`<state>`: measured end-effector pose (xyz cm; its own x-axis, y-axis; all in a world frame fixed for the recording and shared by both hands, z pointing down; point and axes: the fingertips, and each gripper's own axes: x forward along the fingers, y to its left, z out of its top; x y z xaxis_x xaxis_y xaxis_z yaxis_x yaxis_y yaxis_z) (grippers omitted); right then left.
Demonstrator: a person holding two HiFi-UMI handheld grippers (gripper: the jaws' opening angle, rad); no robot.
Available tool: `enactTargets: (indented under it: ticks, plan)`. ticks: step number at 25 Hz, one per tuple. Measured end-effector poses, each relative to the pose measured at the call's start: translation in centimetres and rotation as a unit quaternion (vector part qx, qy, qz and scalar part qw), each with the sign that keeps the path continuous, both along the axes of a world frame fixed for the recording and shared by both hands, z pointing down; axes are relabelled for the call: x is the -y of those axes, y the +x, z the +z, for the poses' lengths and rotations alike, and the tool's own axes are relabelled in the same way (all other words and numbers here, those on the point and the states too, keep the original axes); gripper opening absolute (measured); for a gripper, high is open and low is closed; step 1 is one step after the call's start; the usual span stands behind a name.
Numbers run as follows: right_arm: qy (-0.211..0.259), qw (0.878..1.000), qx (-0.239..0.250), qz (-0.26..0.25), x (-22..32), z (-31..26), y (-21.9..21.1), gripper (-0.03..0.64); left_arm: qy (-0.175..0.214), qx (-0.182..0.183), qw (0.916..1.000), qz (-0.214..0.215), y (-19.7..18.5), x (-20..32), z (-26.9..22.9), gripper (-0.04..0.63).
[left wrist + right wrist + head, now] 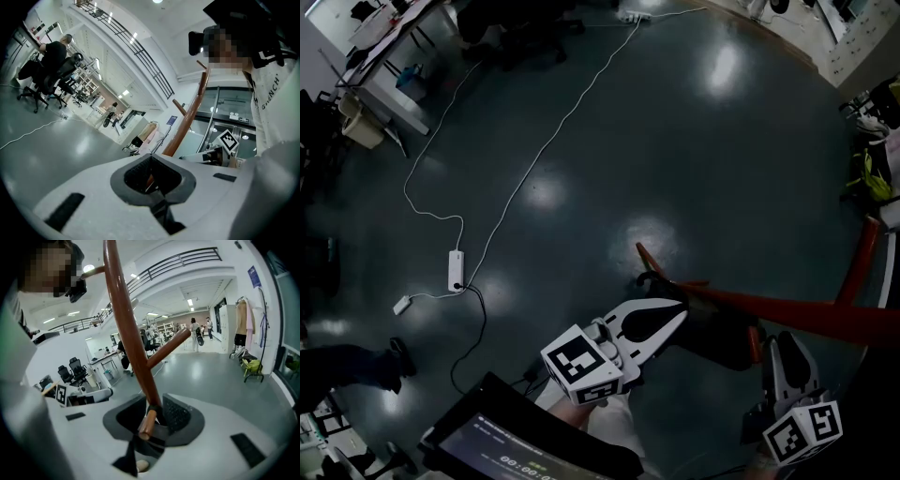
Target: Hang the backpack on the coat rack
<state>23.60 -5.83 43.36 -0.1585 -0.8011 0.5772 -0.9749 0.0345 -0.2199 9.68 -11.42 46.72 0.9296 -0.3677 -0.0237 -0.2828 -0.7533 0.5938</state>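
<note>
The red-brown coat rack pole [769,309] runs across the lower right of the head view, with a dark backpack [717,337] bunched beneath it. My left gripper [680,317] points at the backpack, its jaw tips together and a black strap [161,213] running back from the pads. In the left gripper view its tips [151,157] meet below the pole [187,122]. My right gripper [780,339] is just under the pole. In the right gripper view a wooden peg [146,423] lies in the hollow between its jaws [152,401], with a black strap [123,458] trailing below.
A white power strip [456,270] and its long cable lie on the dark floor to the left. A dark screen [506,441] sits at the bottom edge. Desks [384,56] and office chairs stand at the far top left. A shoe [394,361] shows at the left edge.
</note>
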Motion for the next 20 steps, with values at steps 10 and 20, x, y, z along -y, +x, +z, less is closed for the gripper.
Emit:
enactTargets:
  ticks: [10, 20]
  plan:
    - [0.032, 0.994, 0.100, 0.012, -1.4, -1.2, -0.7, 0.092, 0.005, -0.003, 0.9999, 0.009, 0.0, -0.5, 0.0, 0.009]
    - [0.164, 0.976, 0.141, 0.014, -2.8, -6.5, -2.5, 0.091, 0.011, -0.010, 0.9997, 0.020, -0.8, -1.3, -1.9, 0.009]
